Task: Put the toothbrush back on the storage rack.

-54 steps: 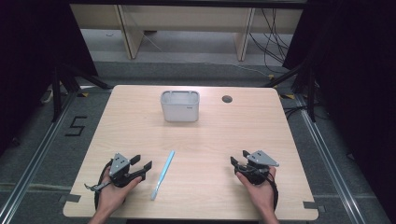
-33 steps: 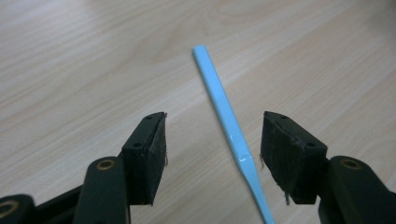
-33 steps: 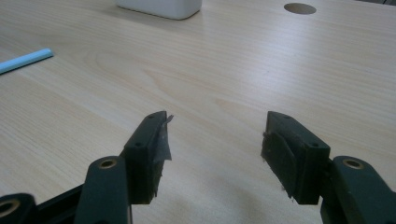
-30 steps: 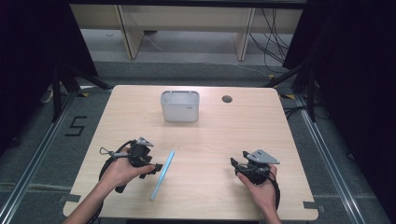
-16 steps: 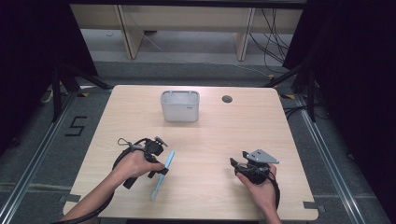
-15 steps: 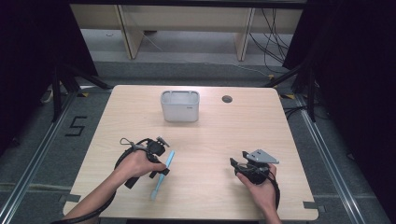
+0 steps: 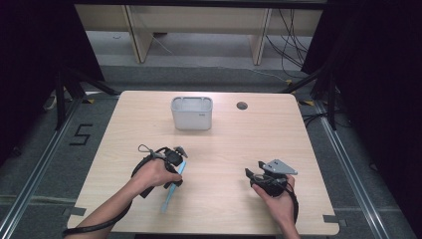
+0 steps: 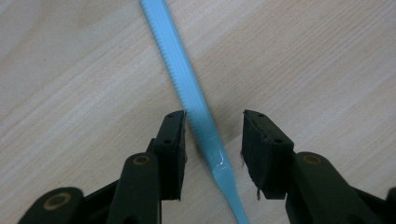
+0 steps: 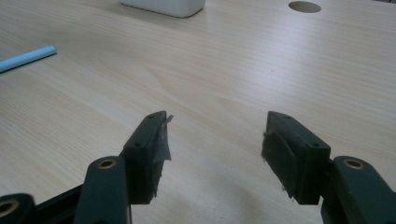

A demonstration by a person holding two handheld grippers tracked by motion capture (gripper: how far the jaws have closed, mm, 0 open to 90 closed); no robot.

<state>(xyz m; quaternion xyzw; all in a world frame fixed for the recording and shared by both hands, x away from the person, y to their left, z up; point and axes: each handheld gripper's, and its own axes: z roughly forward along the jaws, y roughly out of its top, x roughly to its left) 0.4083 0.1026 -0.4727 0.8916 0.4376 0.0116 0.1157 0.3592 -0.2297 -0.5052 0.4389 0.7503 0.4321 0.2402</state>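
Item: blue strip (image 8: 189, 86), flat on table (image 7: 239, 149), lower left of high view. My left gripper (image 8: 212, 140): fingers wide, straddling it. Advice: centre, close squarely. Right gripper (image 9: 215, 140): spread, empty.

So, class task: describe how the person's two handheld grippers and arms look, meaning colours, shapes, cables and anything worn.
Both grippers are black, each with two blocky jaws and brass-coloured pivot pins. The left gripper trails a looping black cable. The right gripper carries a grey three-cornered plate on top, and its pads look frayed at the edges. The forearms are bare: no sleeves or gloves visible.
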